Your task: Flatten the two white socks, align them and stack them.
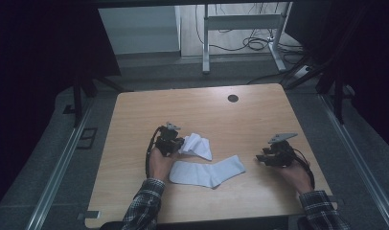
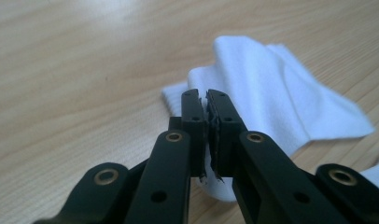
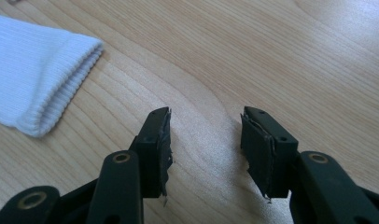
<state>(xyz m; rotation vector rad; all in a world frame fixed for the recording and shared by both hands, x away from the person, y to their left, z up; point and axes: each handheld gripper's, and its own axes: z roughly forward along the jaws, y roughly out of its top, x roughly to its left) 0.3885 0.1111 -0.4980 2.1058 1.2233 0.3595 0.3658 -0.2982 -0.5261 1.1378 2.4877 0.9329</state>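
Wooden table (image 1: 135, 120) holds two white socks: left gripper (image 2: 206, 105) pinches the folded sock (image 2: 271, 88), right gripper (image 3: 206, 135) waits spread and empty near the flat sock (image 3: 33, 70), likely pairing them next.

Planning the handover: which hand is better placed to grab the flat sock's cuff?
Right. The right gripper is open, its fingers empty, near the flat sock cuff; the left gripper is shut on the folded sock.

Looks like a lab or test room to me: one bare wooden table (image 1: 202, 115) fenced in by metal rails (image 1: 58, 172) on grey carpet, dark curtains at both sides, a desk frame (image 1: 243, 28) and loose cables (image 1: 252, 44) behind.
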